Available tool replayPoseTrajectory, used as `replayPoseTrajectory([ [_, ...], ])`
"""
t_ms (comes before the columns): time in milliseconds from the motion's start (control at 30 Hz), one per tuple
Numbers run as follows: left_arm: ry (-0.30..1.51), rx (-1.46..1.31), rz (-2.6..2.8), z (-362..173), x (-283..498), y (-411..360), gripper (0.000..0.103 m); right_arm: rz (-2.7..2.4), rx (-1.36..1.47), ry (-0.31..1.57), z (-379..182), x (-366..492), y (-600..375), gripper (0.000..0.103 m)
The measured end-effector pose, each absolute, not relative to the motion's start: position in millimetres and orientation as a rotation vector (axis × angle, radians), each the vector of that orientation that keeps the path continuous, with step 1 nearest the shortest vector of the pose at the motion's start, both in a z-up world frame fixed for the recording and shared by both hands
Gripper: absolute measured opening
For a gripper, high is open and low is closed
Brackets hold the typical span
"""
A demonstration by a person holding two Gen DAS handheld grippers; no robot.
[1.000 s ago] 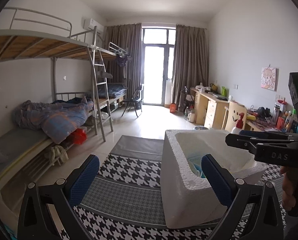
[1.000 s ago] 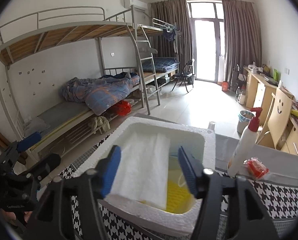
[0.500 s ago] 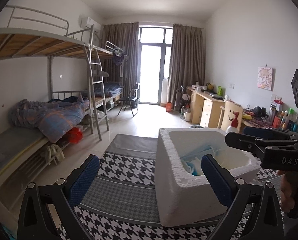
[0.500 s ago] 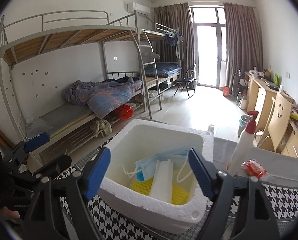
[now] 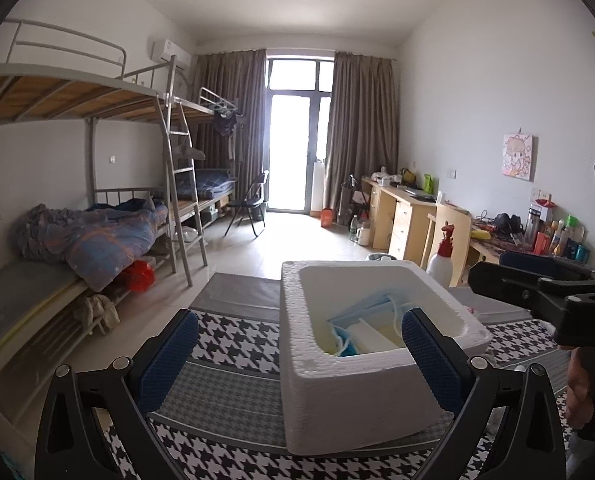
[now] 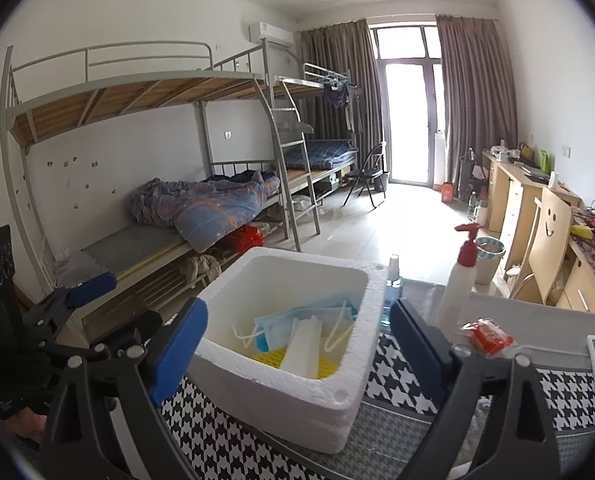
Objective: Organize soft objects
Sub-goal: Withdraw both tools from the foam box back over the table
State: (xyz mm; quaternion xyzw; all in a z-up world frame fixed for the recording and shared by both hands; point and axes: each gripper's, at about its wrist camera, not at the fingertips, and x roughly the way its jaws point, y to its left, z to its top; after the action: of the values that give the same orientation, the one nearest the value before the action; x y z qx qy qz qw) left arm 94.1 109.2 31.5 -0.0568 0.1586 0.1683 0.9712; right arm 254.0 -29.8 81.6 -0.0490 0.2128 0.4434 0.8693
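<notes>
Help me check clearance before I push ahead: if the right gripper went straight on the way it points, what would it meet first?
Most likely the white foam box: its near wall sits between the open right gripper fingers. Depth is unclear, and a higher line could pass over the rim toward the folded white cloth.

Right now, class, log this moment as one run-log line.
left hand-held gripper: open | right hand-held gripper: open | white foam box: holds blue face masks, folded white cloth

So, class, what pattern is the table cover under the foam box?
Black-and-white houndstooth table cover, clearest in right wrist view.
</notes>
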Motion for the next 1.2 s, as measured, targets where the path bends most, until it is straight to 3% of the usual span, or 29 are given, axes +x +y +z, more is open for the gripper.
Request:
replayPoseTrajectory([
  [1200,0.284,-0.07,0.174,48,100,42,0.102,0.795,-0.065,0.332,89,231,-113,0.101],
])
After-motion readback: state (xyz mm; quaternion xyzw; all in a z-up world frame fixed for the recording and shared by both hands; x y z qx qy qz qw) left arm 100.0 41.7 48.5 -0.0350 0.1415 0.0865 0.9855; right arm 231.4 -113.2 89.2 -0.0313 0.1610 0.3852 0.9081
